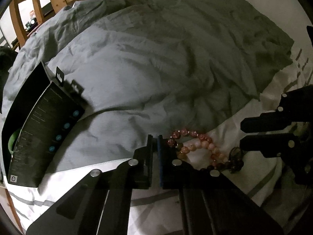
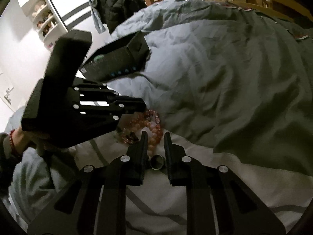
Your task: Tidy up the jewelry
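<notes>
Bead bracelets point(image 1: 197, 146) lie piled on the white sheet point(image 1: 68, 184) at the grey duvet's point(image 1: 156, 58) edge. Only our right cam shows a metal ring point(image 2: 156, 162) btwn our right gripper's point(image 2: 155, 137) parted fingers, untouched. Left gripper point(image 1: 155, 139) nearly closed, tips beside the beads; can't tell if it pinches one. Black box point(image 1: 39, 129) w/ something green inside, partly hidden.

Left black two-finger gripper point(image 1: 155, 137) has its jaws pretty much closed, just a sliver between them. Right black two-finger gripper point(image 2: 155, 135) sits with jaws apart, both angled low.
</notes>
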